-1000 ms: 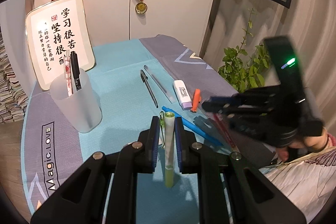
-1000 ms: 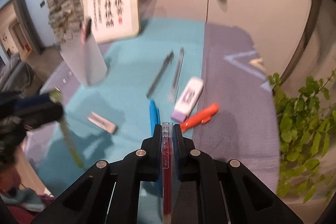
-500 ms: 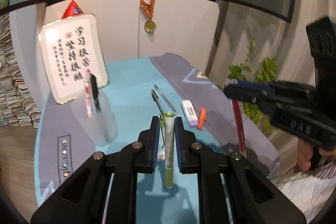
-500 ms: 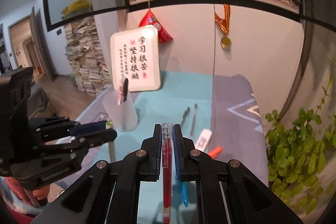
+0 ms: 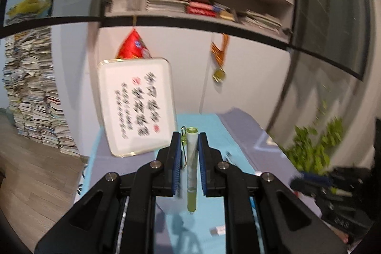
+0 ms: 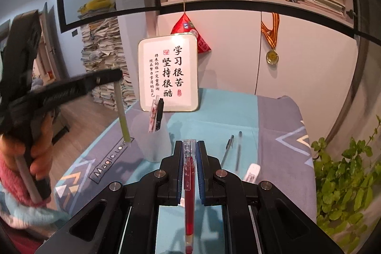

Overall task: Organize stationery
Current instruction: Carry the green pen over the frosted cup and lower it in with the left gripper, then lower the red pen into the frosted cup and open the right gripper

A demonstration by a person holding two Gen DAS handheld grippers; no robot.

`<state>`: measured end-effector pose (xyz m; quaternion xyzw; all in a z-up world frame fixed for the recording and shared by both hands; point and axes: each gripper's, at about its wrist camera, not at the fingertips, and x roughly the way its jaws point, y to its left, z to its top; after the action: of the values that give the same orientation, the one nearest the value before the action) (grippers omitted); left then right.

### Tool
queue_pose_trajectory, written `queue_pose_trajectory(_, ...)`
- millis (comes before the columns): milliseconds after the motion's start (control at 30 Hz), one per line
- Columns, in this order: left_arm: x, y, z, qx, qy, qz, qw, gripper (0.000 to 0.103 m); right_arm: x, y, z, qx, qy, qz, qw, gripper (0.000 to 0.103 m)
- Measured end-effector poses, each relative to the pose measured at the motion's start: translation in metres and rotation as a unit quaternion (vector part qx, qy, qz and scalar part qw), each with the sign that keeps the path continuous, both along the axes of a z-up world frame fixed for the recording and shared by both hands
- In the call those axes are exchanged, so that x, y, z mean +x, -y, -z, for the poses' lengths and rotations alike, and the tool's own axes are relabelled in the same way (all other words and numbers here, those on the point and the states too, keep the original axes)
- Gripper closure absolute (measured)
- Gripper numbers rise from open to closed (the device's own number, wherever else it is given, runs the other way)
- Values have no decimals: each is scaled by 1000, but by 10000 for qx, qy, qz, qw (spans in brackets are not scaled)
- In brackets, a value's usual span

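The left gripper [image 5: 188, 151] clamps a pale green pen [image 5: 191, 173], hanging tip-down at nine o'clock of the frosted translucent plastic cup [image 6: 154, 142]. At six o'clock, the right gripper [image 6: 189, 166] pinches a clear-barrelled red pen [image 6: 189, 185] — both off the teal tablecloth [image 6: 214, 111].

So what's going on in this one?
A person is tidying pens with a gripper in each hand. The left gripper is shut on a green pen, the right gripper on a red pen, both above the table. The frosted pen cup already holds two pens; more lie loose.
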<state>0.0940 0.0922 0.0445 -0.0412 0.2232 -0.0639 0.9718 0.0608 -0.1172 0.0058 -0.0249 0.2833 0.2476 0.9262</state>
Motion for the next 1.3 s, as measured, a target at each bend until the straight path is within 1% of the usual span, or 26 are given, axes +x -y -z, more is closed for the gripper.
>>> queue_pose_trajectory(167, 22, -15, 3, -87, 76, -287, 9995, 90, 6, -9, -3, -90, 10, 46, 9999, 92)
queue_pose_trajectory(300, 41, -20, 18, -153, -139, -309, 9993, 90, 10, -14, -2, -193, -65, 87, 9998, 92)
queue_pose_trajectory(433, 48, -18, 38, -49, -380, -279, 9989, 90, 13, -16, -4, -196, -60, 139, 9997, 92)
queue_pose_trajectory(600, 50, -18, 58, -13, -623, -165, 9979, 90, 20, -23, 0, -247, -163, 107, 9995, 92)
queue_pose_trajectory(900, 54, -18, 79, 14, -991, -112, 9950, 90, 23, -29, 3, -276, -218, 61, 9994, 92)
queue_pose_trajectory(1167, 51, -11, 83, 66, -1031, 11, 9946, 90, 23, -30, 2, -273, -245, 79, 9993, 92)
queue_pose_trajectory(1300, 46, -10, 83, 126, -991, -6, 9950, 90, 23, -30, 2, -274, -232, 60, 9993, 92)
